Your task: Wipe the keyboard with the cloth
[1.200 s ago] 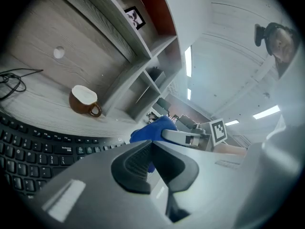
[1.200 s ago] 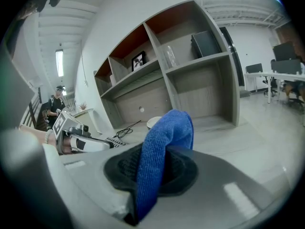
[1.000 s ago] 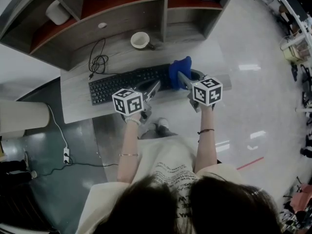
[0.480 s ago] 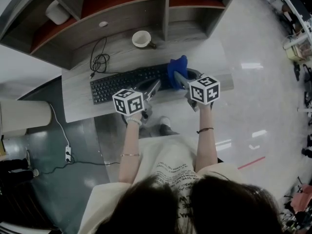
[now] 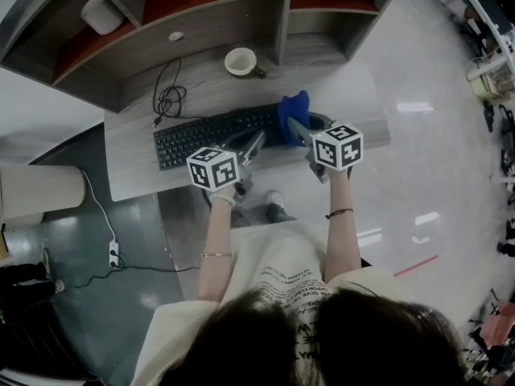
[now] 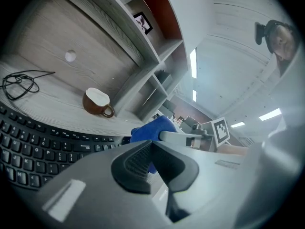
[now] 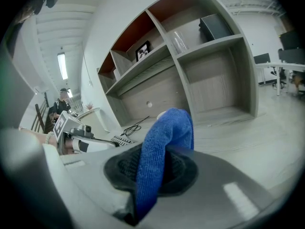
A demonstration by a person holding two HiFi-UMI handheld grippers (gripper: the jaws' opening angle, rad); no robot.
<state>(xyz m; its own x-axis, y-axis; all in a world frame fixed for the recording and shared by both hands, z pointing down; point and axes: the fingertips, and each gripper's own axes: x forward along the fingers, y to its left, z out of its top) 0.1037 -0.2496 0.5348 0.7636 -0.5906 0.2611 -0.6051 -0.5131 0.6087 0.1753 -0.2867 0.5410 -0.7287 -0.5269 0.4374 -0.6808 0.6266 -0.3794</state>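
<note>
Right now my right gripper (image 7: 157, 170) is clamped on the blue cloth (image 7: 165, 142). The fabric is pinched between the two dark pads, stands up out of them and folds over at the top. From the head view, that cloth sits at the right end of the black keyboard (image 5: 211, 136) and hides the keys there; I cannot tell whether it touches them. The keyboard lies lengthwise along the front of the grey wood-grain desk (image 5: 348, 95), close to the near edge.

My left gripper (image 6: 152, 162) has its jaws pressed together with nothing between them. It is held over the front edge of the desk, around the middle of the keyboard, with its tips pointing towards the cloth. The two grippers are side by side, near each other but apart, each with its marker cube facing up.

Behind the keyboard a brown mug (image 5: 241, 61) with a white inside stands on the desk, with its handle to the right. To its left a black cable (image 5: 166, 100) lies in a loose coil. A shelf unit (image 5: 201, 29) with red-brown boards rises at the back of the desk, and a white container (image 5: 103, 11) rests in its left compartment.
</note>
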